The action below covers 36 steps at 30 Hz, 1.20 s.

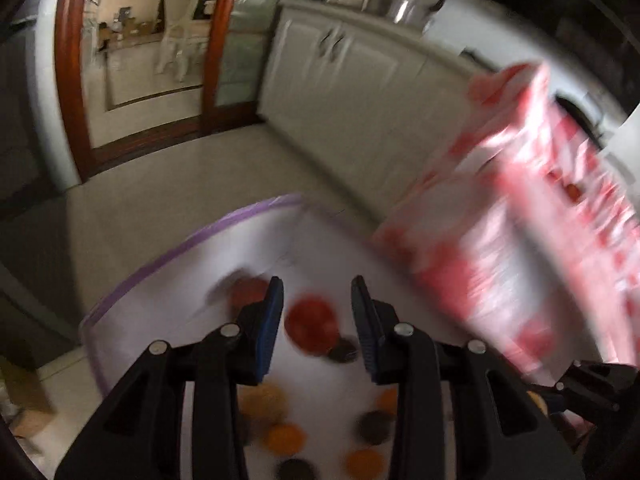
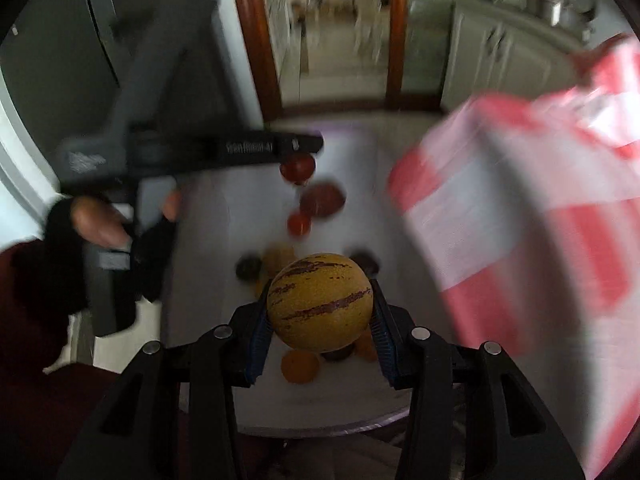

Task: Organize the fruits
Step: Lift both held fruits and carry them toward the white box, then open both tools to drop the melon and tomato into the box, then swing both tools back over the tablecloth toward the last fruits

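My right gripper (image 2: 320, 292) is shut on a round yellow melon (image 2: 320, 304) with brown-purple stripes and holds it above the white table (image 2: 208, 240). Red tomatoes (image 2: 298, 168), small oranges (image 2: 300, 366) and dark round fruits (image 2: 248, 266) lie scattered below it. My left gripper (image 1: 317, 284) hangs over the same table, its blue-padded fingers drawn in to a narrow gap with nothing between them. A red tomato (image 1: 312, 326) shows through that gap. A gloved hand (image 2: 100, 220) carries the left gripper (image 2: 316, 142) at the left of the right wrist view. Both views are blurred.
A pink-and-white plastic bag (image 1: 540, 220) stands at the table's right side, close to both grippers. The table has a purple rim (image 1: 192, 240), with tiled floor (image 1: 180, 184) beyond it. White cabinets (image 1: 340, 80) with a kettle (image 1: 408, 8) stand behind, and a wooden door frame (image 1: 68, 80) at the left.
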Tool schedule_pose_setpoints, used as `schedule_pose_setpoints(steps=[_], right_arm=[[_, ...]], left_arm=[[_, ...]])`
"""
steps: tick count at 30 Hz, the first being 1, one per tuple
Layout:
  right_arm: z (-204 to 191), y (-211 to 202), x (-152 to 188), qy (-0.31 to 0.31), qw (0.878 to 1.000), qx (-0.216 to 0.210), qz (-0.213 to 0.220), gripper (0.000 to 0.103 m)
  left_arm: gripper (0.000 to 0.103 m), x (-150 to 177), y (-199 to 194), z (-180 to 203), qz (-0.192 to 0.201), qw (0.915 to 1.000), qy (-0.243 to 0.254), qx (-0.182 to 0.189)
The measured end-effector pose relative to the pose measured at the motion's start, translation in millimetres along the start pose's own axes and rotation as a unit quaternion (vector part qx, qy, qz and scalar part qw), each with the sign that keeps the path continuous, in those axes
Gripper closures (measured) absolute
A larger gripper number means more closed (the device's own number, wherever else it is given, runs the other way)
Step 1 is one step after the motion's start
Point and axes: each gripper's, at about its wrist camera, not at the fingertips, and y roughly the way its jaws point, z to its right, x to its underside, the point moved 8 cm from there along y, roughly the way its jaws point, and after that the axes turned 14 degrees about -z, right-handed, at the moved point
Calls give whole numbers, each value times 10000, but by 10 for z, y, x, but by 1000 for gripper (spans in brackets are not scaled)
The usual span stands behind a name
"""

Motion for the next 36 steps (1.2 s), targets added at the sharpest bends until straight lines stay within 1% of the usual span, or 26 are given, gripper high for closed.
schedule_pose_setpoints(steps=[1, 2, 4, 5, 7, 9, 10, 12, 14, 15, 16, 17, 18, 19, 22, 23, 26, 27, 28, 29, 30, 31, 33, 34, 36], right_arm=[[-4, 197, -12, 51, 9996, -67, -277, 59], [1, 312, -16, 81, 9989, -121, -441, 59], [4, 571, -44, 51, 9972, -75, -741, 59], [3, 737, -44, 69, 9951, -57, -985, 59], [35, 938, -69, 97, 9918, -24, -1274, 59], [-32, 1029, -80, 12, 9905, 16, -1372, 59], [-57, 1053, -80, -13, 9900, -8, -1411, 59], [-74, 1073, -76, -17, 9894, 3, -1449, 58], [-85, 1072, -67, 1, 9892, 2, -1467, 57], [-88, 1066, -77, -13, 9894, -14, -1450, 55], [-107, 1027, -78, -43, 9902, 9, -1397, 43], [-138, 940, -95, -103, 9922, 102, -1235, 30], [-167, 849, -116, -161, 9940, 157, -1070, 25], [-197, 748, -132, -223, 9955, 167, -908, 24], [-293, 336, -109, -398, 9982, 63, -441, 21], [-258, 265, -190, -425, 9985, 68, -350, 21], [-208, -299, -224, -523, 9981, 154, 294, 21], [-132, -479, -211, -504, 9974, 153, 494, 20], [-74, -762, -207, -418, 9954, 122, 857, 18], [-7, -967, -142, -315, 9932, 104, 1115, 16], [106, -1215, -110, -157, 9895, 96, 1434, 16], [265, -1444, -60, 19, 9853, 115, 1704, 16], [572, -1808, 80, 460, 9752, 199, 2154, 16], [704, -1921, 167, 642, 9710, 241, 2291, 16], [1057, -2176, 425, 1196, 9572, 340, 2615, 16]], left_arm=[[68, 45, 100, -38, -155, 9998, 26, -136], [68, 77, 173, -55, -283, 9994, 60, -189], [68, 139, 335, -58, -587, 9974, 221, -361], [68, 164, 420, -41, -719, 9954, 351, -524], [68, 217, 559, -26, -916, 9903, 634, -828], [68, 253, 676, 9, -1110, 9866, 783, -908], [68, 271, 708, -6, -1202, 9860, 789, -845], [68, 258, 714, -41, -1243, 9862, 711, -832], [66, 244, 729, -68, -1308, 9863, 580, -817], [61, 242, 740, -86, -1342, 9864, 514, -803], [49, 233, 733, -107, -1340, 9867, 445, -808], [41, 230, 708, -130, -1297, 9874, 389, -820], [29, 208, 696, -156, -1240, 9883, 322, -826], [24, 173, 643, -176, -1150, 9901, 194, -787], [21, 67, 541, -190, -1070, 9924, -124, -595], [20, 26, 517, -184, -1027, 9927, -217, -593], [17, -142, 307, -158, -677, 9938, -426, -772], [16, -206, 210, -127, -487, 9940, -464, -865], [14, -299, 69, -58, -188, 9935, -509, -1000], [12, -376, -77, 18, 122, 9926, -533, -1087], [7, -448, -243, 134, 480, 9911, -525, -1122], [4, -520, -374, 256, 757, 9897, -490, -1116], [2, -611, -670, 626, 1369, 9857, -231, -960], [2, -639, -783, 841, 1586, 9836, -11, -853], [2, -685, -920, 1243, 1821, 9799, 429, -692]])
